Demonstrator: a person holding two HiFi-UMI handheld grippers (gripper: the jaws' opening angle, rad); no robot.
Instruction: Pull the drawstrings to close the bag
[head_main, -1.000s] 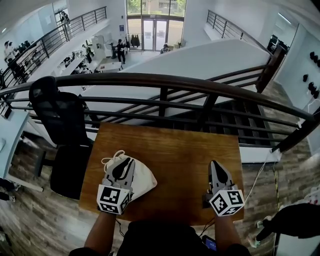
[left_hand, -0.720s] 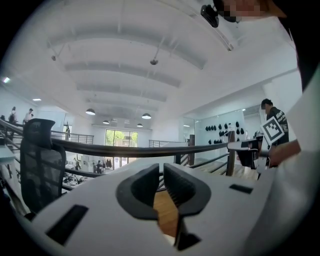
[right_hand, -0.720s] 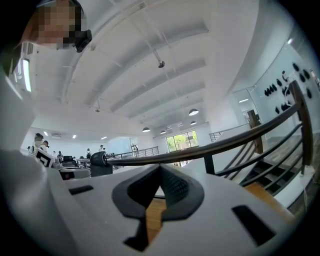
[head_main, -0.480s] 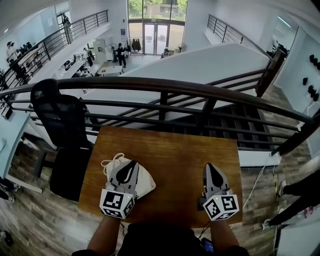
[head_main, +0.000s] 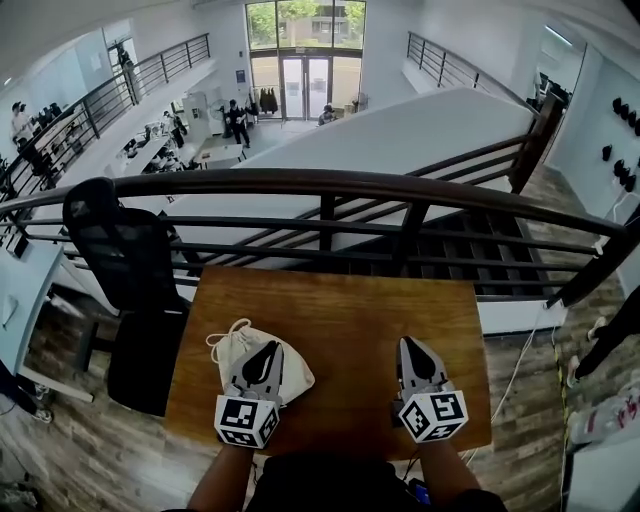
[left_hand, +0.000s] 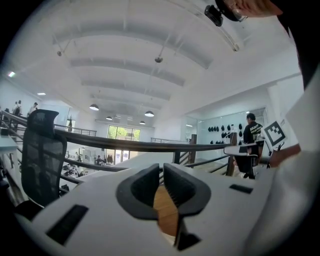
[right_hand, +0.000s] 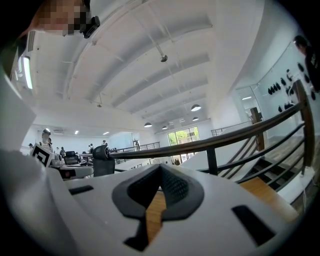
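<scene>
Head view, left to right: black chair (head_main: 110, 245) stands off the desk's left edge, and a dark railing (head_main: 330, 185) runs across behind the desk. The wooden desk (head_main: 345, 320) carries one thing, the white bag (head_main: 234, 352), lying at its near left. The bag's mouth looks gathered toward the back-left corner, and the drawstrings (head_main: 222, 333) loop out there onto the wood.

My left gripper (head_main: 268, 352) sits over the bag's middle and points away from me; I cannot tell if it touches the cloth. Left gripper view: its jaws have just been closing and stand a thin slit apart. Nothing is between them, and I see only bare wood through the gap.

My right gripper (head_main: 410, 348) is well apart from the bag, over bare wood at the near right, also pointing away. Right gripper view: its jaws are together at the tips and hold nothing.
</scene>
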